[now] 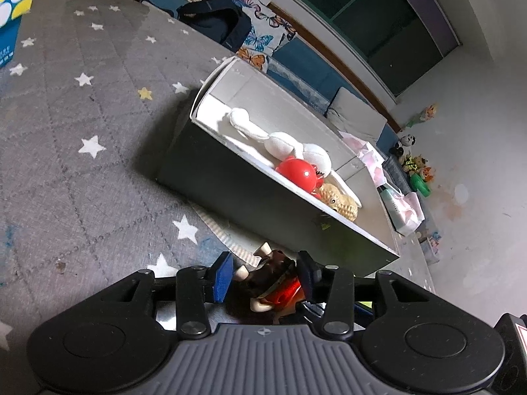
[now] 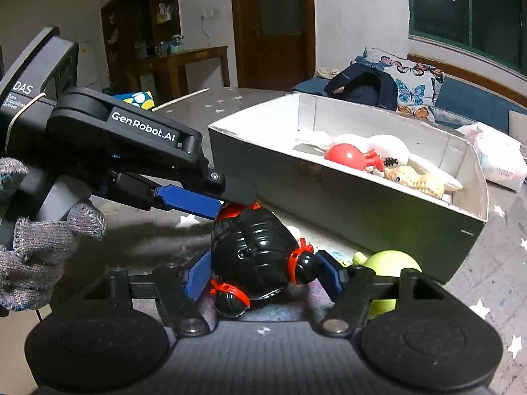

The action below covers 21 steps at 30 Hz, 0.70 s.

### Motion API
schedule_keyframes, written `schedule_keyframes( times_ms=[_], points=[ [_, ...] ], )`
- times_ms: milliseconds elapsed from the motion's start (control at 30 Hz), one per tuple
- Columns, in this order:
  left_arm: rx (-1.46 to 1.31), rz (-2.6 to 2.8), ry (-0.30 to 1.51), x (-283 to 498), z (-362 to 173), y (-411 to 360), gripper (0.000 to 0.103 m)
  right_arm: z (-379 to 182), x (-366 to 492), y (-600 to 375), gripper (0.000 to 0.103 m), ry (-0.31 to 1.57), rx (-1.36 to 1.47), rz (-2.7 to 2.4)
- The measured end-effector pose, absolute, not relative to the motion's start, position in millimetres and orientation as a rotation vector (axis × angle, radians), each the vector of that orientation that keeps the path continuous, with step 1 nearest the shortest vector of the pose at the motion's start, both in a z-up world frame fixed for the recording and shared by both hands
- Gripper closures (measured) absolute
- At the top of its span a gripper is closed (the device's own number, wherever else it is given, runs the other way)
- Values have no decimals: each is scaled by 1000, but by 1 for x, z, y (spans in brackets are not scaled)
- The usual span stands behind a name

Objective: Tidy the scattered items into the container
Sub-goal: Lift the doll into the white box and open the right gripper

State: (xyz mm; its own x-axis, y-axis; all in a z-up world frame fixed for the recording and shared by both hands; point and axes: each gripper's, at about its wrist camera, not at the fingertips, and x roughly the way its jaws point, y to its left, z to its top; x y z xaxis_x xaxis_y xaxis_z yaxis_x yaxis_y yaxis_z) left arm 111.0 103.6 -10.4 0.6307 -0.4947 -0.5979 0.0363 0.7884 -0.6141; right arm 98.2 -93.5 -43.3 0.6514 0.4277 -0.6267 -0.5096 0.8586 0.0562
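A doll with black hair in red-tied buns (image 2: 260,250) and a red body (image 1: 280,291) lies on the grey star-patterned mat (image 1: 82,115) just in front of the grey box (image 2: 346,204). Both grippers are around it. My left gripper (image 1: 266,273) has its blue pads on either side of the doll's red body; it also shows in the right wrist view (image 2: 227,204), reaching in from the left. My right gripper (image 2: 263,271) is shut on the doll's head. The box (image 1: 250,204) holds a white plush (image 1: 290,144), a red octopus toy (image 1: 298,172) and a tan toy (image 1: 342,200).
A lime-green ball toy (image 2: 388,266) lies by the box's near wall, right of my right gripper. A blue patterned box (image 1: 10,16) stands at the mat's far edge. A sofa with butterfly cushions (image 2: 411,89) and a dark bag (image 2: 365,89) stands behind. Pink bags (image 2: 497,158) lie right of the box.
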Motion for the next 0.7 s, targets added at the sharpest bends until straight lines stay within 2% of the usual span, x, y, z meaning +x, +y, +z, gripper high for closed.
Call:
schedule_keyframes(
  times_ms=[300, 500, 700],
  points=[
    [-624, -333, 748, 111, 28, 104, 58, -3, 97, -98, 35, 579, -134, 548],
    [-638, -331, 702, 142, 51, 98, 58, 24, 127, -104, 35, 530, -117, 541],
    [-648, -315, 732, 190, 48, 95, 58, 28, 179, -110, 35, 557, -86, 539]
  ],
)
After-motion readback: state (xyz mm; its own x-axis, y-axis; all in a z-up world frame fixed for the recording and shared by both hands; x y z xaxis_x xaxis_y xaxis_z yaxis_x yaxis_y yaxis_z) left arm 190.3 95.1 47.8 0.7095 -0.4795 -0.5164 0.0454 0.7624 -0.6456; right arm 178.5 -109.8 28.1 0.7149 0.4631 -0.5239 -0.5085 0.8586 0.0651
